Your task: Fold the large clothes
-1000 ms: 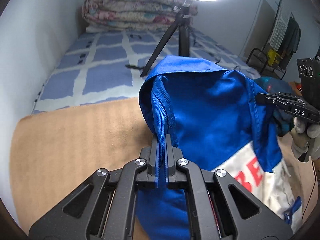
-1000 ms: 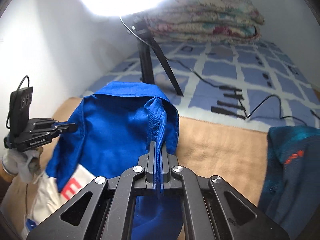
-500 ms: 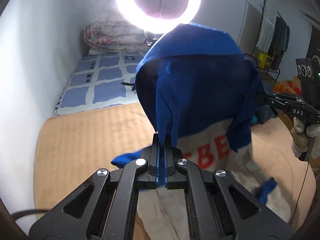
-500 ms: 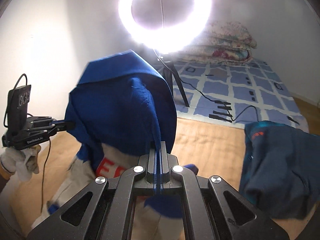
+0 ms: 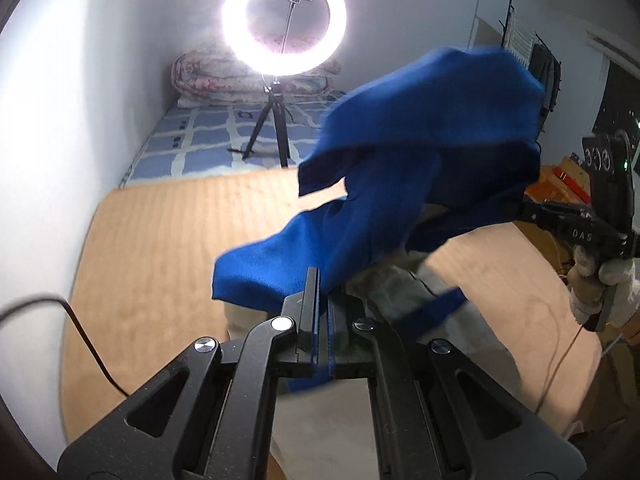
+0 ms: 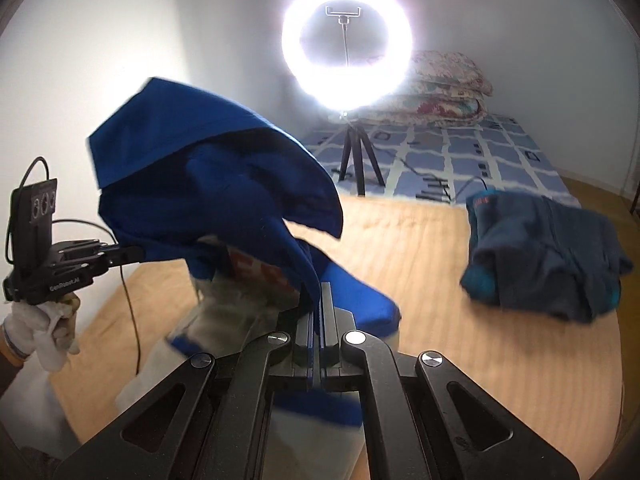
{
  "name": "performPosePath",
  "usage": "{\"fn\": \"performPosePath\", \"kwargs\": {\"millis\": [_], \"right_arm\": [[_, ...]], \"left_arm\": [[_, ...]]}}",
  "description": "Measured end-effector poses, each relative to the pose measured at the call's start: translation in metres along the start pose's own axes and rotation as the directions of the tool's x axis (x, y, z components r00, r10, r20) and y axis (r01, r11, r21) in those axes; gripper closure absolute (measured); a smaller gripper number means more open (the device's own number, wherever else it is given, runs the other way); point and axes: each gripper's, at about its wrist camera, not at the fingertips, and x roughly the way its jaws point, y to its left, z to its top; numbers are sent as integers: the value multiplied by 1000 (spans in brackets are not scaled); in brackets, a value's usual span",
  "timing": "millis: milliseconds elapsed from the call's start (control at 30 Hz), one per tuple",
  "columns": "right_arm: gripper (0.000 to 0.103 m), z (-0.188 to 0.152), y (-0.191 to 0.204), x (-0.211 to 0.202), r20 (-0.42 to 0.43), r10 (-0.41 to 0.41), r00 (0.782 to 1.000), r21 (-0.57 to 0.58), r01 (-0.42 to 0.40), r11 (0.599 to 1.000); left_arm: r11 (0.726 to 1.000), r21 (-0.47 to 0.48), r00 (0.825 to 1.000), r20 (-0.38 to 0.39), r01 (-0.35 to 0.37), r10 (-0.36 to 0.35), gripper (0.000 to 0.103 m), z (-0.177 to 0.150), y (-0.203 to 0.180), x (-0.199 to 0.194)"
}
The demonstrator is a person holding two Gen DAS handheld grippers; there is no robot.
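Left wrist view only: drying rack with hanging clothes (image 5: 538, 60) at 2 o'clock, orange boxes (image 5: 568, 178) at 3 o'clock beyond the bed edge, loose black cable (image 5: 86, 336) crossing the tan blanket (image 5: 160, 248) at 9 o'clock.

Right wrist view only: folded dark teal garment (image 6: 544, 252) lying on the tan blanket at 3 o'clock, well apart from the blue one; red lettering (image 6: 260, 268) showing on the white panel of the held piece.

Both views: ring light (image 5: 284, 24) on a tripod at 12 o'clock, folded floral quilt (image 5: 212, 80) behind it, blue checked sheet (image 5: 200, 144) under the tripod.

Blue and white garment (image 5: 420, 152) is hanging in the air over the tan blanket, stretched between the two tools, its blue upper part billowing and motion-blurred, its white lower part trailing down toward the bed.

Left gripper (image 5: 319, 312): fingers are pressing together on a blue hem, pointing forward and down. In the right wrist view it is sitting at 9 o'clock, held in a white-gloved left hand (image 6: 44, 332), tips buried in the blue cloth.

Right gripper (image 6: 321, 320): fingers are clamping a blue edge too, angled down likewise. In the left wrist view it is showing at 3 o'clock in a white-gloved right hand (image 5: 600, 288), tips reaching into the fabric.
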Motion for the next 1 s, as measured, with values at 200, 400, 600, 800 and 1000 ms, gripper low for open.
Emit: {"fn": "performPosePath", "kwargs": {"millis": [200,400,600,800,1000], "right_arm": [[103,-58,8,-20,-34,-7,999,11,7,1000],[102,-121,15,-14,-132,-20,991,26,24,999],[101,-155,27,-7,-193,-97,976,-55,88,995],[101,-162,22,-34,-189,-121,975,-58,111,992],[81,-161,-7,-62,-145,32,989,157,-9,988]], "left_arm": [[1000,-16,1000,-22,4,-5,103,-57,-16,-16],[1000,-27,993,-115,-13,10,103,-122,-18,-8],[998,-45,988,-153,-39,32,103,-158,-22,-13],[995,-95,989,-146,-25,11,101,-171,-13,-46],[915,-392,992,-46,93,-121,50,-160,36,-70]]}}
